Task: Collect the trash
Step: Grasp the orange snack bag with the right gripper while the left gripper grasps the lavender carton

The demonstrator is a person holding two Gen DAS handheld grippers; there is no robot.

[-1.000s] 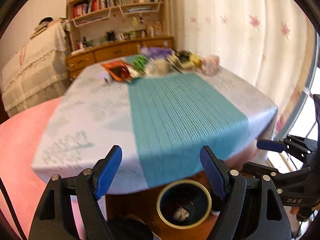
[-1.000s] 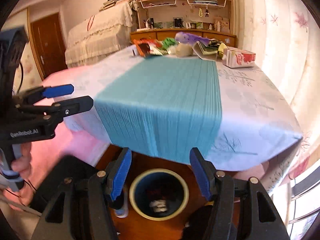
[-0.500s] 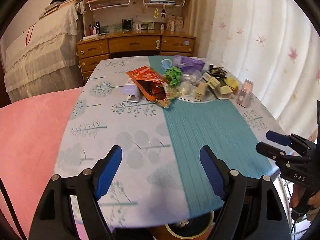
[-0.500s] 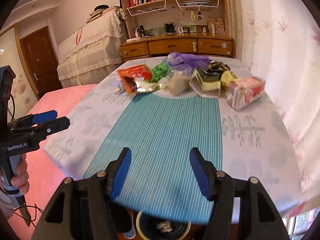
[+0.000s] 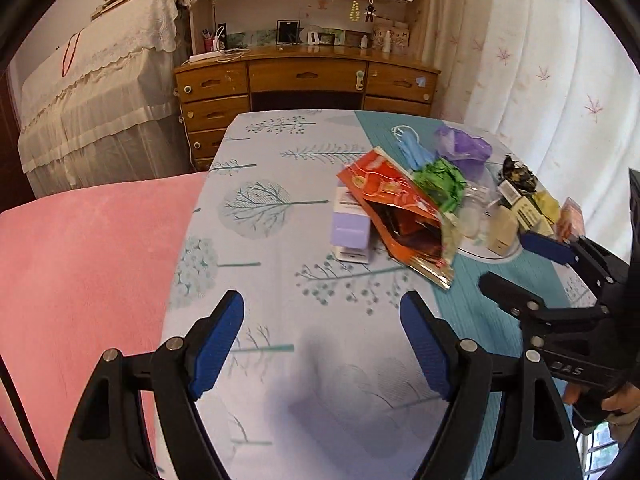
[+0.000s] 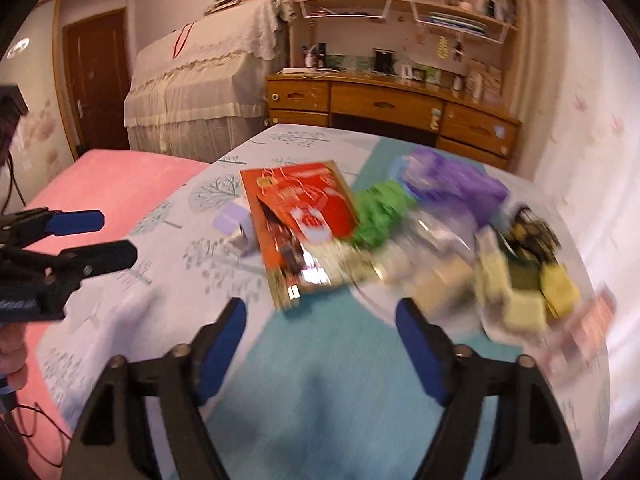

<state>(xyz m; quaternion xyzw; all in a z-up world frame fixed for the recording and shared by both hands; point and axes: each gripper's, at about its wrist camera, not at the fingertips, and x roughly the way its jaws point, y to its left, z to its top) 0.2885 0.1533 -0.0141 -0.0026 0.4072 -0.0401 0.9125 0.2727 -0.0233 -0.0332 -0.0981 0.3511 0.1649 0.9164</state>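
A heap of trash lies at the far right of the table (image 5: 272, 208): an orange foil snack bag (image 5: 396, 216) (image 6: 300, 224), a small lilac carton (image 5: 350, 228), crumpled green paper (image 5: 438, 186) (image 6: 380, 212), a purple bag (image 5: 464, 146) (image 6: 452, 180), a blue face mask (image 5: 412, 148), a beige box (image 5: 502, 228) and yellow wrappers (image 5: 546, 204). My left gripper (image 5: 320, 344) hovers open over the bare cloth, short of the carton. My right gripper (image 6: 320, 344) hangs over the teal runner just before the bag; its jaws are opening with nothing between them.
A pink bed (image 5: 80, 260) borders the table's left side. Behind the table stand a wooden desk with drawers (image 5: 304, 80) and lace-covered furniture (image 5: 100, 100). A curtain (image 5: 540, 60) hangs along the right. Each gripper shows at the edge of the other's view.
Both grippers travelled from the table's near edge, above a floor bin, forward over the table toward the trash heap. The bin dropped out of view. The right jaws spread wider.
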